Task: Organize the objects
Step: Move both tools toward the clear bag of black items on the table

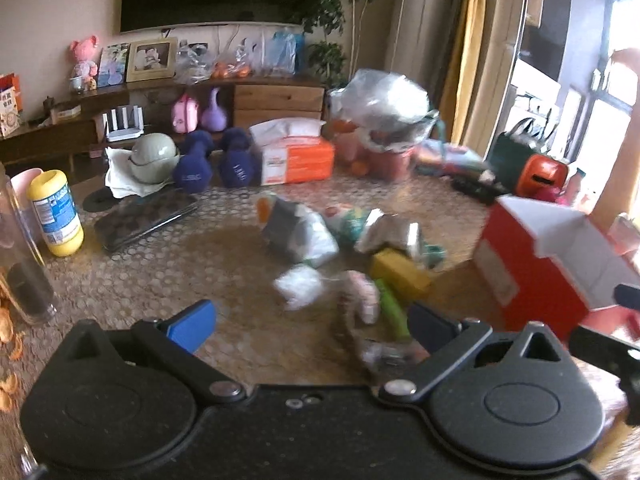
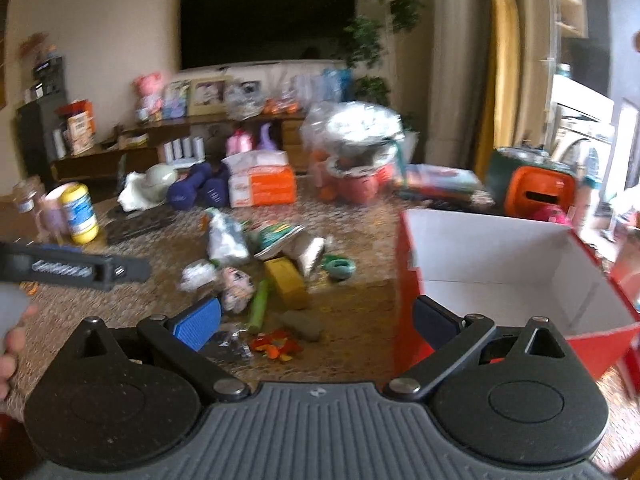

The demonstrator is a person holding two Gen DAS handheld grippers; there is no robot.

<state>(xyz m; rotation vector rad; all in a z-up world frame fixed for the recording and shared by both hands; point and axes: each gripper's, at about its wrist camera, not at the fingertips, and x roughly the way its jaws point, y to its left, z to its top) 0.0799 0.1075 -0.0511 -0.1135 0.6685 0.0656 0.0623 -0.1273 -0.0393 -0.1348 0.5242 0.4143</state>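
— Grippers?
— Left gripper (image 1: 310,326) and right gripper (image 2: 316,322) both gape wide, holding nothing.
— The clutter?
— Wrappers (image 2: 228,240) and a yellow block (image 2: 286,282) lie on the table (image 2: 352,300), left of the red box (image 2: 508,276).

Glossy red cardboard box (image 2: 500,264) (matt white inside), crinkly foil wrapper (image 1: 384,232), wooden cabinet (image 1: 276,98), ribbed blue tongs pad (image 2: 200,326)
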